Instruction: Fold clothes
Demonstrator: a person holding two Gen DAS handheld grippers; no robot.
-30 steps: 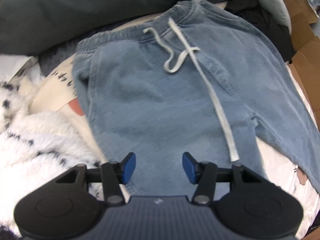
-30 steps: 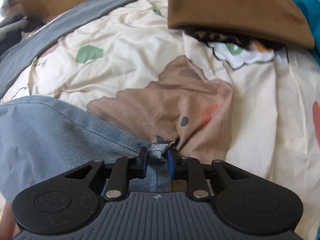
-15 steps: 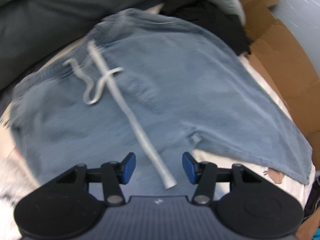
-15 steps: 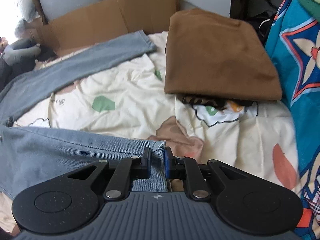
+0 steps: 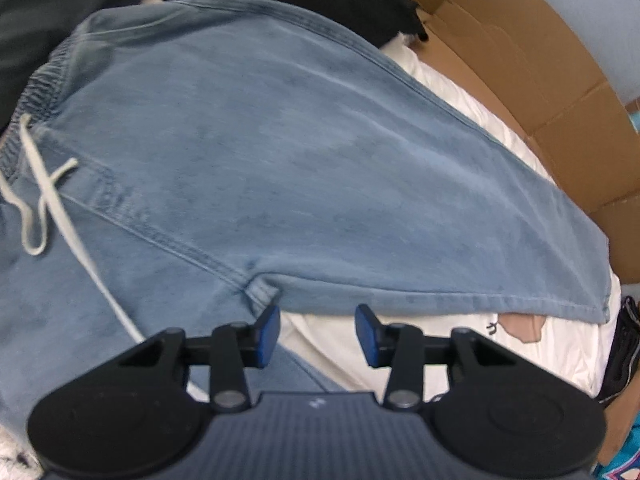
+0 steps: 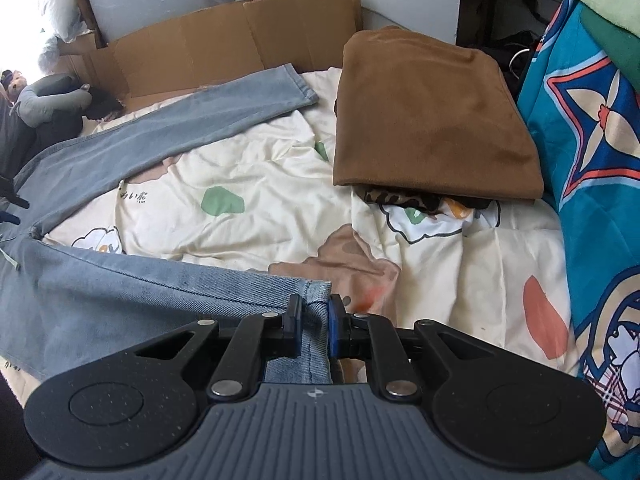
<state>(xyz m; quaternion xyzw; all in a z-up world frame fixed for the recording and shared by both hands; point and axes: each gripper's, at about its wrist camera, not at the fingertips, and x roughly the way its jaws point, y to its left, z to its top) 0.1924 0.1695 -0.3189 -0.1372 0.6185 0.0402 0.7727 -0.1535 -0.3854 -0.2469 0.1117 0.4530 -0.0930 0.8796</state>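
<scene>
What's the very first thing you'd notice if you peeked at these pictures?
The big blue jeans spread across the cartoon bedsheet, legs apart, with a white drawstring at the waist. The right gripper pinches the hem of the near leg, while the left gripper, fingers apart, hovers by the crotch. A folded brown garment lies at the far side.

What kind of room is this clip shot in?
Probably a cluttered bedroom: blue jeans lie spread on a cartoon-print bed sheet, beside a folded brown garment and flattened cardboard along the far edge.
</scene>
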